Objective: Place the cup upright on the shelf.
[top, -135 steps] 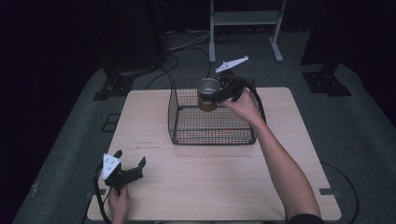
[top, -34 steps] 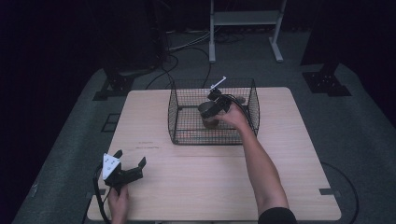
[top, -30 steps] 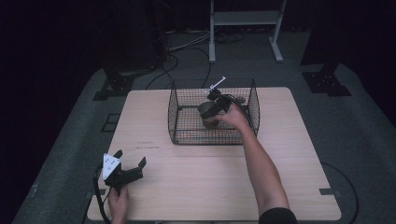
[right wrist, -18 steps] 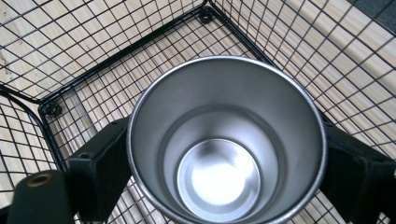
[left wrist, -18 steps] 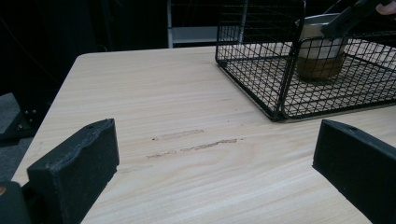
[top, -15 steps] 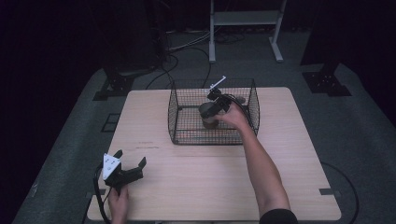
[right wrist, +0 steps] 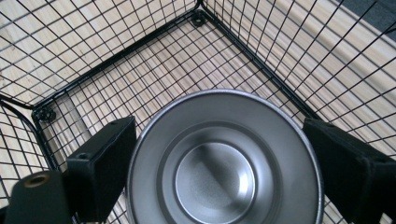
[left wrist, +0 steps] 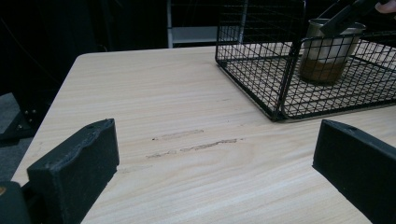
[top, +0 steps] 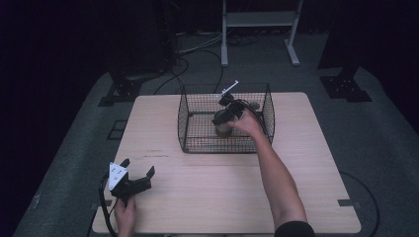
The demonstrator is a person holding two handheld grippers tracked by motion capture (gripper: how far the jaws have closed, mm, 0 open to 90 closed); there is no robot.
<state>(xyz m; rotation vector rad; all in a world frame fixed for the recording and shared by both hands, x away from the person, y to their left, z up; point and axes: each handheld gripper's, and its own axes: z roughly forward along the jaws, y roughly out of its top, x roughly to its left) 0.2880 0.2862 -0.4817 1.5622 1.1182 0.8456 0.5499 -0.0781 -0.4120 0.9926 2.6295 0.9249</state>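
Item: steel cup [right wrist: 224, 163], standing in my wire basket [top: 197, 128].

My right gripper [right wrist: 224, 158] has just spread its jaws; they flank the cup's rim, right one clear. My left gripper [top: 129, 178] rests on the table [top: 222, 197], jaws wide apart, holding nothing.

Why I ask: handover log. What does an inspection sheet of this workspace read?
Surface: wooden table, faint scuffs.
Job's things: metal cup upright inside wire basket.
Clutter: nothing seen.
Grippers: left hand-held gripper open, at the table's near left corner; right hand-held gripper in the basket, jaws just been opening, cup between them.
Cables: trailing cable from left gripper; floor cables behind.
Surroundings: grey floor, white stand.
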